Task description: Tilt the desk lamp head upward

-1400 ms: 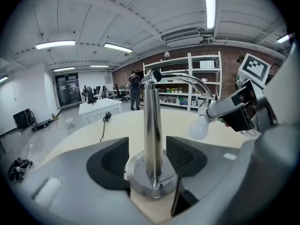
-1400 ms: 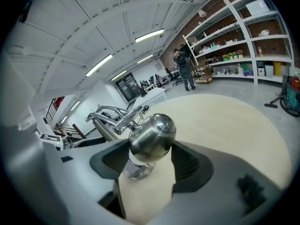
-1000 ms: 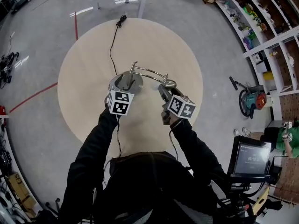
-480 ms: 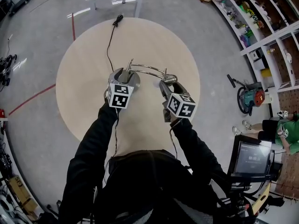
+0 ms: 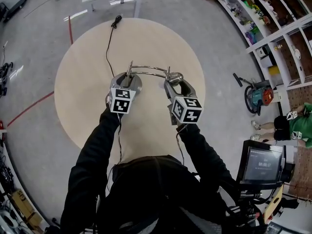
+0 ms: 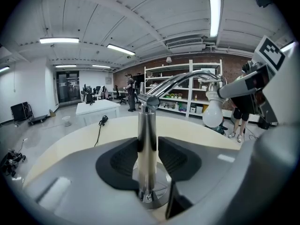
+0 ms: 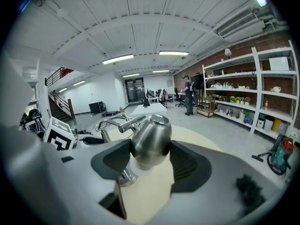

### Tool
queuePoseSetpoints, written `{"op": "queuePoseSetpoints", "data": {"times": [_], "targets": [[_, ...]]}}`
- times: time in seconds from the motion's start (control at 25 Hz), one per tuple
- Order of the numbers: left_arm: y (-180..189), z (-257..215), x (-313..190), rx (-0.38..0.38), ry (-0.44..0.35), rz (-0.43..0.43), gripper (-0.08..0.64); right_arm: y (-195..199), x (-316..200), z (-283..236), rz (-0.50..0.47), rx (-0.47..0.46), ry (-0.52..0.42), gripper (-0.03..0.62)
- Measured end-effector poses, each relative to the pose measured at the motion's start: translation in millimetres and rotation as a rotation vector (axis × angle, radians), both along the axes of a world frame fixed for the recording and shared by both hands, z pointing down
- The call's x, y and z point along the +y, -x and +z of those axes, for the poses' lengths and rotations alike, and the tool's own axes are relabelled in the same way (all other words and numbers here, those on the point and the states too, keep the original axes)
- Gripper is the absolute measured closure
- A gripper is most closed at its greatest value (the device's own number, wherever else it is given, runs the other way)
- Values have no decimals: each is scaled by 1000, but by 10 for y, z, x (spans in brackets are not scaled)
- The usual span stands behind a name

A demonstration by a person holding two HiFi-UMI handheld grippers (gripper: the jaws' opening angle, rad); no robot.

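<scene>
A: While the left tongs [image 5: 128,81] are gripping it, where is the desk lamp [image 5: 146,70] sitting?

B: Its post [image 6: 146,139] is standing upright right between the left tongs' jaws. Those jaws have just been closing, and the pads are now pressing on both sides of it. The round base [image 5: 137,83] is resting on the round table [image 5: 87,82], just under their tips.

A: And the right tongs [image 5: 175,84]?

B: They're clamping the lamp head [image 7: 151,136], with a pad pressing on each flank of the metal shade. The jaws are standing wide around it.

A: Which way is the head pointing?

B: Its long axis is running tilted. The closed metal end is going up and away from the right tongs. The white bulb [image 6: 213,115] end is pointing down and back toward them.

A: What about the arm?

B: The curved arm [image 6: 183,81] is arching from the post top at the left tongs across to the head at the right tongs. The cable [image 5: 108,43] is trailing away across the table beyond the left tongs.

A: Any writing?

B: Only black-and-white square patterns are showing on the marker cubes [image 5: 121,100]. A monitor [image 5: 260,165] behind the right tongs is showing digits, too small to read.
</scene>
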State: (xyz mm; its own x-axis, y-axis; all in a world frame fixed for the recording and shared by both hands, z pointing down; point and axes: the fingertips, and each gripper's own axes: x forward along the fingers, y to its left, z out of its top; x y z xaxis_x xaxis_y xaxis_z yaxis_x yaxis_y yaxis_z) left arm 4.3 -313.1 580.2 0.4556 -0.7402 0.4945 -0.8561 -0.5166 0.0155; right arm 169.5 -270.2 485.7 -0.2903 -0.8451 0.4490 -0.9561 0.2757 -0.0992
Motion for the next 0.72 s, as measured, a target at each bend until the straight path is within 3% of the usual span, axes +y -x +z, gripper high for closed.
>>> {"op": "queuePoseSetpoints", "data": {"times": [0.28,0.72], "targets": [[-43,13,-31,51,4,-10,417,-9,-46,-209,-24,82,-43,316],[-97,-37,-66,198,-25,14,408,-30,-139,-445,-45,178,-62,316]]}}
